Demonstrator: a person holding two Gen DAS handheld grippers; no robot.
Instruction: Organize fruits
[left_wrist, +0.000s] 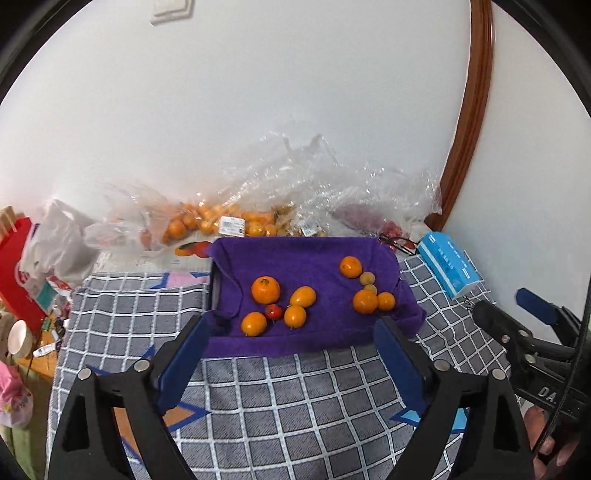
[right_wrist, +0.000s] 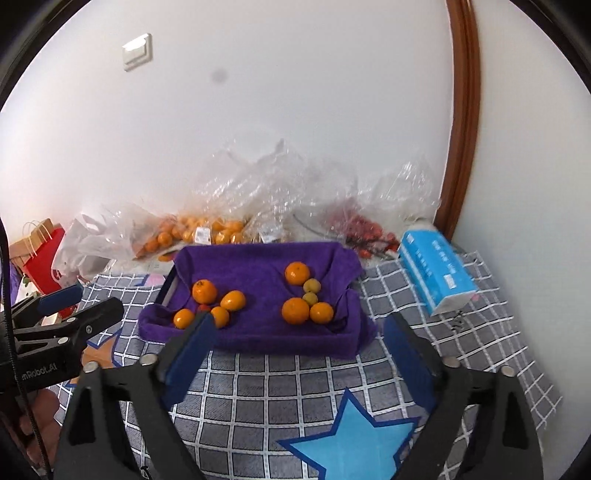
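A tray lined with a purple towel (left_wrist: 314, 258) (right_wrist: 258, 262) lies on the checked cloth in front of both grippers. On its left side sit several oranges (left_wrist: 265, 290) and a small red tomato (left_wrist: 274, 312). Three oranges (left_wrist: 365, 301) and two small yellowish fruits (left_wrist: 368, 277) lie on its right side. My left gripper (left_wrist: 292, 326) hangs open above the tray's near edge, nothing between its blue pads. My right gripper (right_wrist: 300, 319) is open too and holds nothing. Each gripper shows at the edge of the other's view.
Clear plastic bags of oranges (left_wrist: 221, 221) and red fruits (right_wrist: 365, 225) are piled against the white wall behind the tray. A blue tissue pack (right_wrist: 436, 273) lies to the right, a red paper bag (left_wrist: 14, 266) and a white bowl (left_wrist: 18, 338) to the left. The grey checked cloth (left_wrist: 277, 398) has a blue star (right_wrist: 354, 439).
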